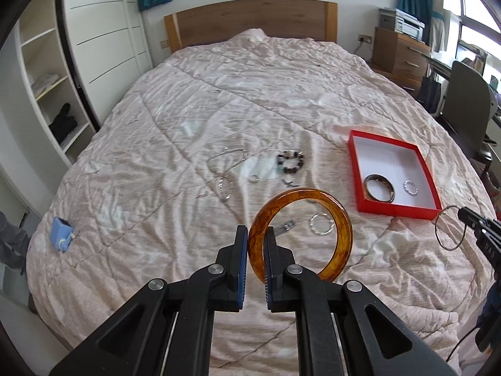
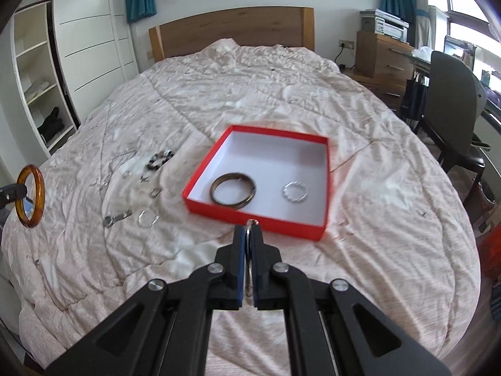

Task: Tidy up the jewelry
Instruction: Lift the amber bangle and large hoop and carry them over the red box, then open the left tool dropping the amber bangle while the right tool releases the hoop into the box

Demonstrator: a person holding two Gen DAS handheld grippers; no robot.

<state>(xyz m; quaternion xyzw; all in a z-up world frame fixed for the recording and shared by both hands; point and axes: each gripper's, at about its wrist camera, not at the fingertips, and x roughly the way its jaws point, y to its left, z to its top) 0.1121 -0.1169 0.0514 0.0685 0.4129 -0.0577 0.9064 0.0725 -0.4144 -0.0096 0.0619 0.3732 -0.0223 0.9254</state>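
My left gripper (image 1: 256, 235) is shut on an amber bangle (image 1: 341, 219) and holds it above the bed; the bangle also shows in the right wrist view (image 2: 40, 188). My right gripper (image 2: 249, 232) is shut on a thin wire hoop (image 2: 249, 269), seen edge-on just short of the red box (image 2: 256, 219). The hoop shows as a ring in the left wrist view (image 1: 438, 235). The red box (image 1: 400, 210) holds a dark bangle (image 2: 233, 191) and a silver twisted ring (image 2: 294, 191). Loose pieces lie on the quilt: a beaded bracelet (image 1: 290, 161), chains (image 1: 225, 163), a silver ring (image 1: 321, 224).
The pink quilt (image 1: 188, 109) covers the whole bed. A small blue box (image 1: 62, 234) sits near the left edge. A white wardrobe (image 1: 103, 31) stands on the left. A dresser (image 2: 385, 56) and dark chair (image 2: 451, 112) stand on the right.
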